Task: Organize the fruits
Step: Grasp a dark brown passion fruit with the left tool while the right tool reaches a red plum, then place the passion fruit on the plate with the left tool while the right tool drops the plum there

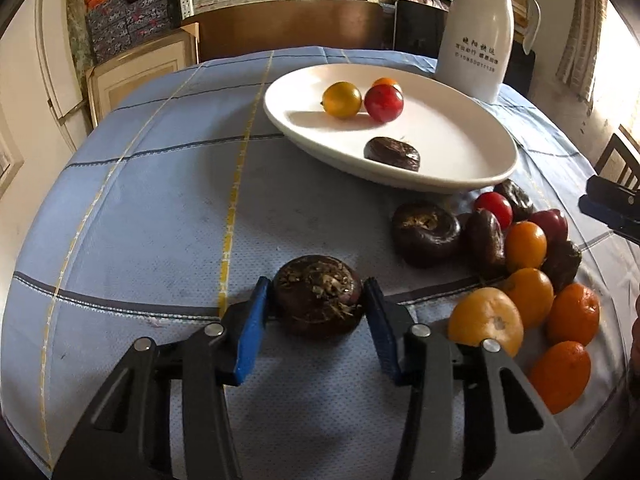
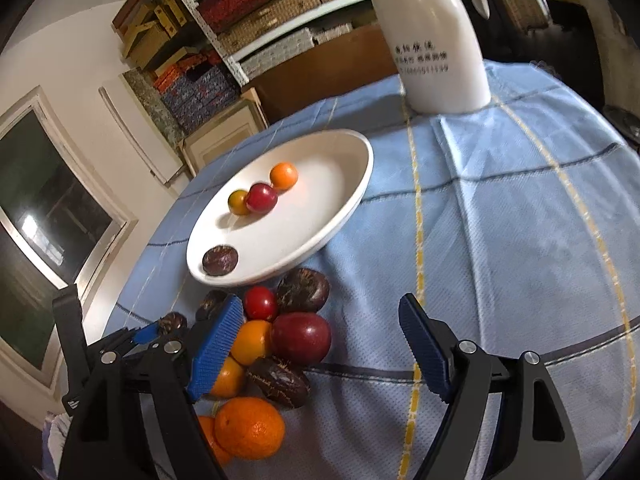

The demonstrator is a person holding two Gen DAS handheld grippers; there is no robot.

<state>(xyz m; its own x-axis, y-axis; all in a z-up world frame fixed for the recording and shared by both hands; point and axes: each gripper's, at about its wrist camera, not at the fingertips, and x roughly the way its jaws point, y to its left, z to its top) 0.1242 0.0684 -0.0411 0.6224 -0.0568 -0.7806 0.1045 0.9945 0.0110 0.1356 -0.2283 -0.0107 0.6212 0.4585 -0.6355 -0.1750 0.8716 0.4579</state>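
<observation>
A plate [image 1: 400,176] is sitting at twelve o'clock, a jug [image 1: 476,36] behind it, a fruit pile [image 1: 520,256] lying at three o'clock.

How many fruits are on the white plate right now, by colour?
Yellow fruit: 1
Red fruit: 1
Orange fruit: 1
Dark brown fruit: 1
Total on the plate: 4

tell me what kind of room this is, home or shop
Likely a home dining area that doubles as storage, though a small shop's back room is possible. A table under a blue checked tablecloth holds a white plate and a white jug; behind stand shelves stacked with boxes.
</observation>
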